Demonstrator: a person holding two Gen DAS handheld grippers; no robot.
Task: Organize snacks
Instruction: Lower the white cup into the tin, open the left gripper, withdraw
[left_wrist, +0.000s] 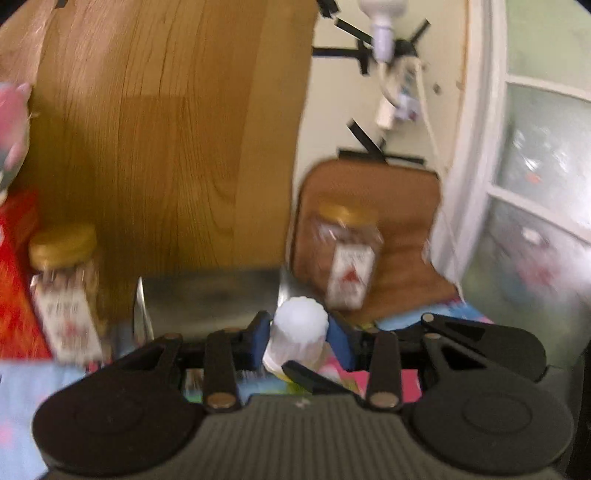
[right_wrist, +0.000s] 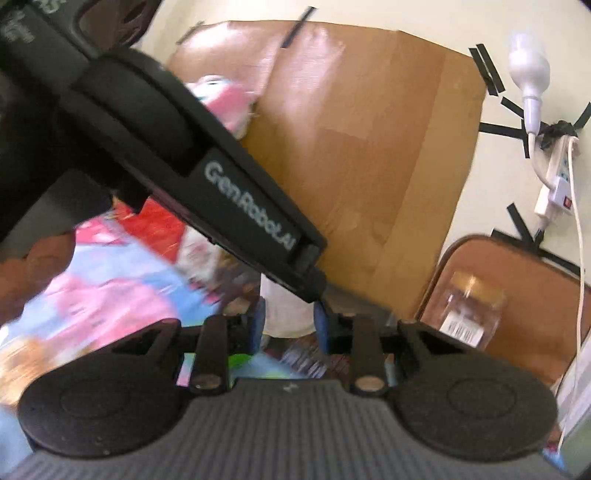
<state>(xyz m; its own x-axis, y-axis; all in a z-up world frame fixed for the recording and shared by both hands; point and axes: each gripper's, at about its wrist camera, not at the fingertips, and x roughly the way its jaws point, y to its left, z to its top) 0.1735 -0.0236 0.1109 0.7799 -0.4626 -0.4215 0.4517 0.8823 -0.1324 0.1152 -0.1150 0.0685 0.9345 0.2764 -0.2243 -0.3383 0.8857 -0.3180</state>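
The left tool (left_wrist: 300, 338) was clamped on one white ribbed-capped bottle (left_wrist: 301, 328), its blue pads (left_wrist: 258, 341) pressing on either side of it. In the right wrist view the right tool (right_wrist: 289, 325) likewise gripped a white object (right_wrist: 286, 310) between its blue pads (right_wrist: 257, 325), most likely the same bottle, though the other tool's black body (right_wrist: 207, 177) crossed over it and hid its top.

Beyond the left tool stood two clear jars with gold lids: one jar (left_wrist: 66, 291) to the left, beside a red packet (left_wrist: 18, 280), and a second jar (left_wrist: 349, 258) ahead to the right, in front of a brown chair (left_wrist: 402, 206). One metal container (left_wrist: 210, 299) sat just ahead of the left tool, between the jars. A pink plush toy (left_wrist: 13, 133) showed at the far left edge.

Under both tools lay a colourful printed cloth (right_wrist: 110, 280) of blue and pink. Behind everything rose a wooden board (left_wrist: 166, 129) leaning against a cream wall (left_wrist: 332, 110), where black tape strips (left_wrist: 354, 33), one white bulb (right_wrist: 528, 74) and one power strip (right_wrist: 554, 181) hung. A white-framed window (left_wrist: 535, 147) stood to the far right of the left tool.
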